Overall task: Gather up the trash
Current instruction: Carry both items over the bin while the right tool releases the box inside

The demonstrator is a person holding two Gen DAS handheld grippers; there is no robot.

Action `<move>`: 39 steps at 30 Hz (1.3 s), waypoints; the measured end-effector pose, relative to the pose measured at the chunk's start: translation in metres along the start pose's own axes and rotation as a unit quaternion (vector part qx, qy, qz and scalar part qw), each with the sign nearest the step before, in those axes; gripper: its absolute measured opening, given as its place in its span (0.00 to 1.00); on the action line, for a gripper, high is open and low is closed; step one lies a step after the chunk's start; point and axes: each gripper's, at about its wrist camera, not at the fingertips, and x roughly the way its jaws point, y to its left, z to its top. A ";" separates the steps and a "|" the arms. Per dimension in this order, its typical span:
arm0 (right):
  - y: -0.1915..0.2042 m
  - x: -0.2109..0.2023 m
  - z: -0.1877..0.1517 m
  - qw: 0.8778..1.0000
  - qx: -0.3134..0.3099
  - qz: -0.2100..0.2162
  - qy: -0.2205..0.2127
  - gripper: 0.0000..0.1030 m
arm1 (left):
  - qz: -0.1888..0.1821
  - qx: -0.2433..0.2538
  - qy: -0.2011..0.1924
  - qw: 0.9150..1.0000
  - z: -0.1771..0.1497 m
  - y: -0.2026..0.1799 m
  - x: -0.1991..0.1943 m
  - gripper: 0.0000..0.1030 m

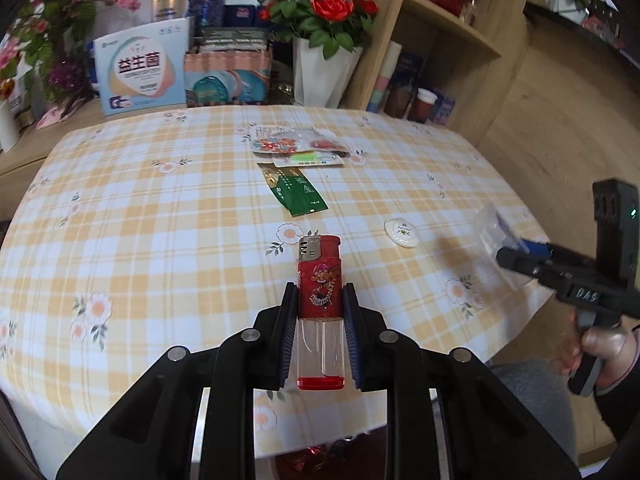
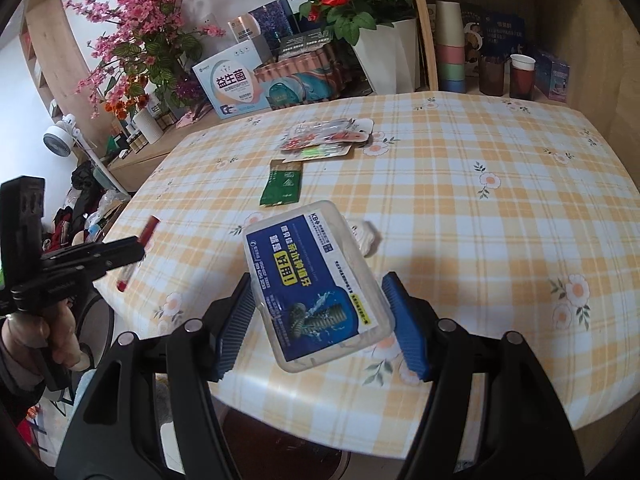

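Left claw (image 1: 320, 320) clenched on red lighter (image 1: 320, 276); right claw (image 2: 320, 320) grasping blue-labelled "KB" box (image 2: 316, 284).

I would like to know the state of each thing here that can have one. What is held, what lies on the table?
left gripper: shut on lighter
lighter: held, raised off the table
right gripper: shut on clear plastic box
clear plastic box: held, lid closed, tilted
green sachet: lying flat on table
blister packs: lying in a pile
white round lid: lying flat
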 end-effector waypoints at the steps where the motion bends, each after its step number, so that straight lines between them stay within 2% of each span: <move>1: 0.005 -0.004 -0.004 1.000 -0.003 -0.002 0.000 0.63 | 0.002 -0.004 -0.007 1.000 -0.005 -0.002 -0.012 0.22; 10: 0.037 -0.038 -0.048 1.000 -0.014 0.000 -0.003 0.63 | -0.002 -0.018 -0.047 0.999 -0.048 -0.028 -0.085 0.22; 18: 0.069 -0.054 -0.086 0.999 -0.039 0.007 0.005 0.63 | -0.009 -0.029 -0.069 0.997 -0.087 -0.042 -0.129 0.22; 25: 0.084 -0.053 -0.119 0.999 -0.039 0.013 0.021 0.63 | -0.010 -0.035 -0.070 0.997 -0.116 -0.043 -0.145 0.22; 31: 0.097 -0.048 -0.129 0.997 -0.055 0.025 0.039 0.65 | -0.006 -0.046 -0.067 0.997 -0.130 -0.036 -0.147 0.22; 34: 0.099 -0.048 -0.128 0.997 -0.059 0.027 0.036 0.72 | -0.005 -0.053 -0.063 0.997 -0.131 -0.032 -0.144 0.22; 37: 0.096 -0.051 -0.125 0.998 -0.054 0.022 0.027 0.73 | -0.003 -0.052 -0.062 0.997 -0.130 -0.031 -0.141 0.22; 39: 0.091 -0.054 -0.122 0.999 -0.046 0.012 0.016 0.79 | -0.003 -0.049 -0.059 0.997 -0.131 -0.032 -0.138 0.22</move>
